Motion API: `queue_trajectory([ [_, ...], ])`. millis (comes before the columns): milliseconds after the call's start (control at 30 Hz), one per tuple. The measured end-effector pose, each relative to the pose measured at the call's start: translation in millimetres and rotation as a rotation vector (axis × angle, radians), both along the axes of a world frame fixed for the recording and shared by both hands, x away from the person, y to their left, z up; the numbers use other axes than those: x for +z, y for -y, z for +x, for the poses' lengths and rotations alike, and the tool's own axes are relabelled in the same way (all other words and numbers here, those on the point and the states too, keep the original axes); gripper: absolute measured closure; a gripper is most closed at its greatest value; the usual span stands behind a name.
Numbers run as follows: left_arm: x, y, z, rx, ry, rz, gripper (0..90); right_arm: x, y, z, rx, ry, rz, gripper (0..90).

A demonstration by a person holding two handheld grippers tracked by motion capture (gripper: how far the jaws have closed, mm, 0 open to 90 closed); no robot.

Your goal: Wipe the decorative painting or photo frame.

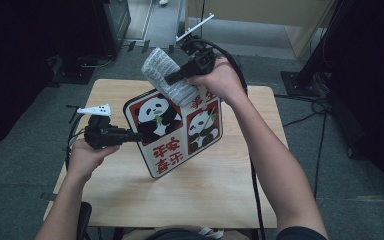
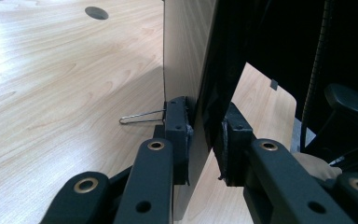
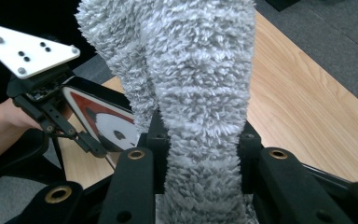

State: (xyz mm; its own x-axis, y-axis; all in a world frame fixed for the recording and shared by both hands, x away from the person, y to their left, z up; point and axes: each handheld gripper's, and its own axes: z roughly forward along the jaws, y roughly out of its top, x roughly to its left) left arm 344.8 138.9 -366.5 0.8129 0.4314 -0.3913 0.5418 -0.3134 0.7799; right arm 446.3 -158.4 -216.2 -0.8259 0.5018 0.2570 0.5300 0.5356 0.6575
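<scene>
A square panda board (image 1: 177,126), red, white and black with red characters, is held tilted above the wooden table (image 1: 220,185). My left gripper (image 1: 136,137) is shut on its left edge; in the left gripper view my left gripper (image 2: 205,135) clamps the board's thin edge (image 2: 200,88) between both pads. A grey fluffy cloth (image 1: 167,75) rests against the board's top edge, and my right gripper (image 1: 172,78) is shut on it. In the right gripper view my right gripper (image 3: 198,140) pinches the cloth (image 3: 191,79), with the board (image 3: 102,121) and the other gripper at left.
A thin wire clip (image 2: 140,117) sticks out by the left jaw. A round cable hole (image 2: 96,12) lies at the table's far side. Dark stands and cables (image 1: 325,100) stand on the grey carpet around the table.
</scene>
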Motion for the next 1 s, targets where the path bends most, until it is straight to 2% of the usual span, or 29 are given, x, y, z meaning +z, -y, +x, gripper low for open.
queue_trajectory([
  [367,-0.2,-0.5,0.9,-0.005,-0.001,-0.002,77.5,0.0,17.5,8.8,-0.049,-0.029,0.001,68.5],
  [567,-0.1,-0.1,0.5,-0.001,0.006,0.003,77.8,-0.3,26.0,10.8,-0.058,-0.024,-0.012,68.5],
  [1000,-0.3,-0.3,1.4,-0.004,-0.007,-0.001,77.7,-2.5,44.2,21.6,-0.091,-0.040,0.003,68.6],
])
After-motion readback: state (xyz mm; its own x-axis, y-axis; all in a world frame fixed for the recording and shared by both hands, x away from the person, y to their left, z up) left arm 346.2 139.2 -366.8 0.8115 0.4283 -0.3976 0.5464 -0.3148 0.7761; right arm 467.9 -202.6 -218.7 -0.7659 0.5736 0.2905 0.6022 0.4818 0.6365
